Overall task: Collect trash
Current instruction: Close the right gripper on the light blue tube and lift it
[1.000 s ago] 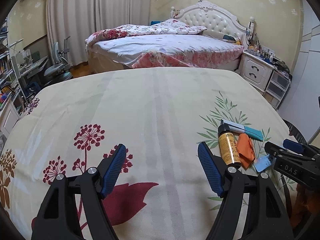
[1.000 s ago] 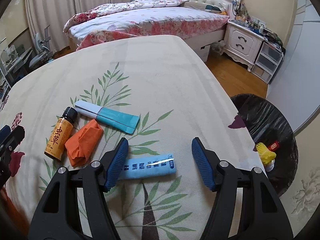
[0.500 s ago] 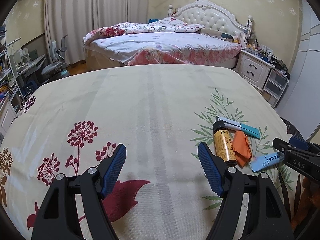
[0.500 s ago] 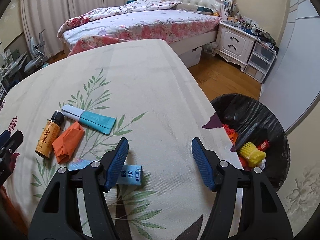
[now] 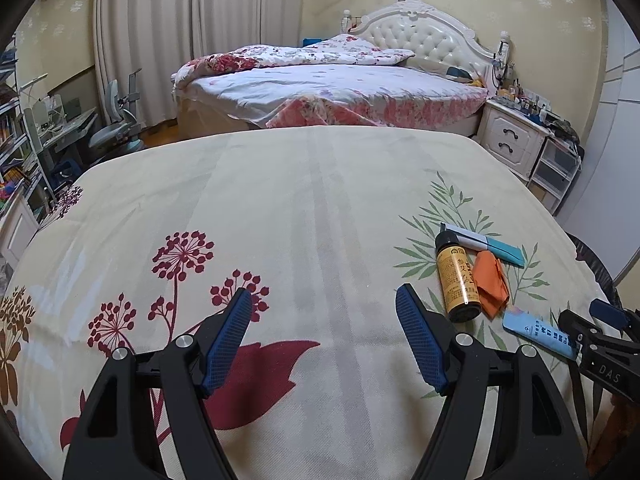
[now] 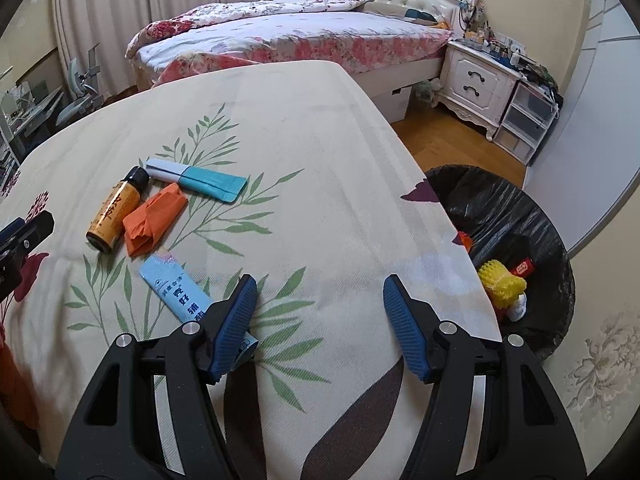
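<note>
Blue sachet (image 6: pixel 188 296) is lying flat on the floral bedspread (image 6: pixel 320 140), partly under the right tongs (image 6: pixel 318 312), gaping empty; light, floppy, slippery, best pinched across its width.

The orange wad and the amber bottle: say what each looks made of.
Orange wad: likely thin paper or matte plastic wrap; sharp folds, no shine. Amber bottle: probably glossy glass or plastic; a highlight streak along its printed side, black cap.
</note>
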`<state>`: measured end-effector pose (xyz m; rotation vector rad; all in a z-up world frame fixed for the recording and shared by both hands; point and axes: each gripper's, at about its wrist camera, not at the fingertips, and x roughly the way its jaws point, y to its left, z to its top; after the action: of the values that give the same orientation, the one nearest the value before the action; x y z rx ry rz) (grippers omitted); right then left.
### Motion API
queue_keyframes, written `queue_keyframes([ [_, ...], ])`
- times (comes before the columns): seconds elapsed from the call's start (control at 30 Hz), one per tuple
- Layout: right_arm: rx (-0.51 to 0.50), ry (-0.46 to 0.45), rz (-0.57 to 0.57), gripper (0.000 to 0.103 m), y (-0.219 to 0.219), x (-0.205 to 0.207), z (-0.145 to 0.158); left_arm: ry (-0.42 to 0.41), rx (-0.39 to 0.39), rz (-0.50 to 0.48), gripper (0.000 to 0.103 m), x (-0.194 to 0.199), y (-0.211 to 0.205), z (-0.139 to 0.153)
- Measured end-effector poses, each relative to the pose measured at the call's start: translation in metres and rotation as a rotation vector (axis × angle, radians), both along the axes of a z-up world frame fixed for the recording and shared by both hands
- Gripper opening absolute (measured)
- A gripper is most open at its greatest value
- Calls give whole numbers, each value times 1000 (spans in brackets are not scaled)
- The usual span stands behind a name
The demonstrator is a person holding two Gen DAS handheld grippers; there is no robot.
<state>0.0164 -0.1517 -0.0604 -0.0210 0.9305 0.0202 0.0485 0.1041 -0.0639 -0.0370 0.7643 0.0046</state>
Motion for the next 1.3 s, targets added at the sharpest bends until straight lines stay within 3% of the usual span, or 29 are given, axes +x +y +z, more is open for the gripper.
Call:
queue_keyframes([
  [0.67,34,-46,168,63,50,-12,11,5,24,98,72,-33,35,0],
  [0.93,22,-4,208,44,55,-13,3,3,28,93,72,-36,33,0],
  [1.0,13,-8,214,30,54,-16,3,3,27,89,72,-36,30,1],
  [1.07,11,-10,212,25,52,-17,3,3,24,82,72,-35,27,2],
  [1.3,0,-21,145,22,35,-10,3,7,25,40,72,-30,11,3],
])
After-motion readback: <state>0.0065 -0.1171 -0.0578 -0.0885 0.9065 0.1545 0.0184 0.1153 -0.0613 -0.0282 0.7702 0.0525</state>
